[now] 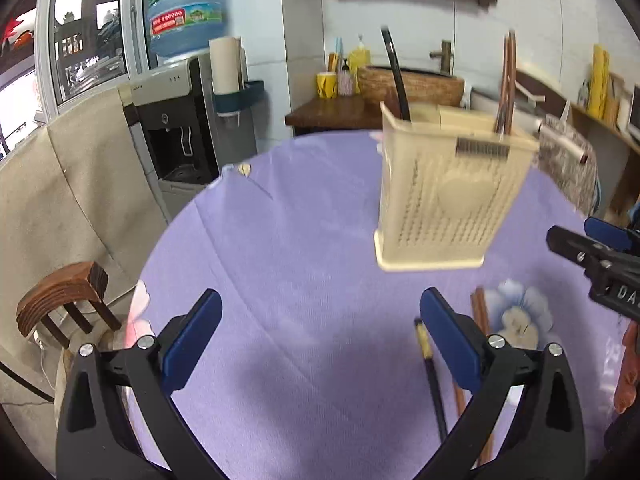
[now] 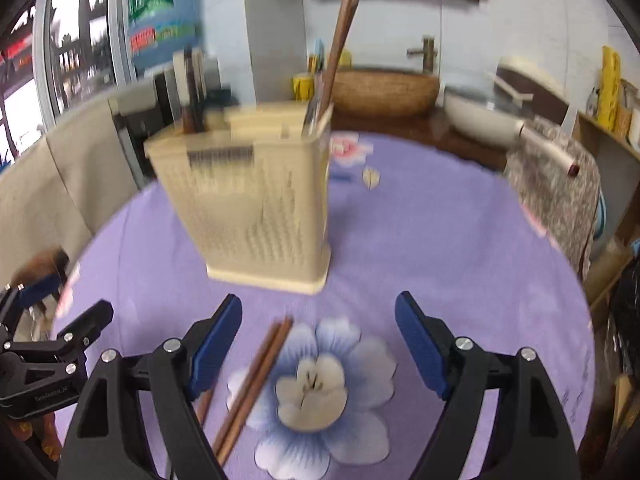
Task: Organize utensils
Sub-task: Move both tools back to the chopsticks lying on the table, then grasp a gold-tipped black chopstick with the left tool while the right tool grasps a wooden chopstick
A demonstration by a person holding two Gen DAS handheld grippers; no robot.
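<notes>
Cream plastic, perforated and boxy, the utensil holder stands upright on the round counter with its purple flowered cloth — dark-handled and brown wooden utensils poke from its top. Both the left tool and right tool are released, blue pads spread wide, gripping nothing. Slim brown wooden chopsticks lie flat between the right tool's pads — a black chopstick lies beside them.

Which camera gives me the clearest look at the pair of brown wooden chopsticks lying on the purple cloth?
The right wrist view: the pair of brown wooden chopsticks lies nearly full length between the open right gripper fingers, beside the printed flower. In the left wrist view, the left gripper's right finger hides most of them.
</notes>
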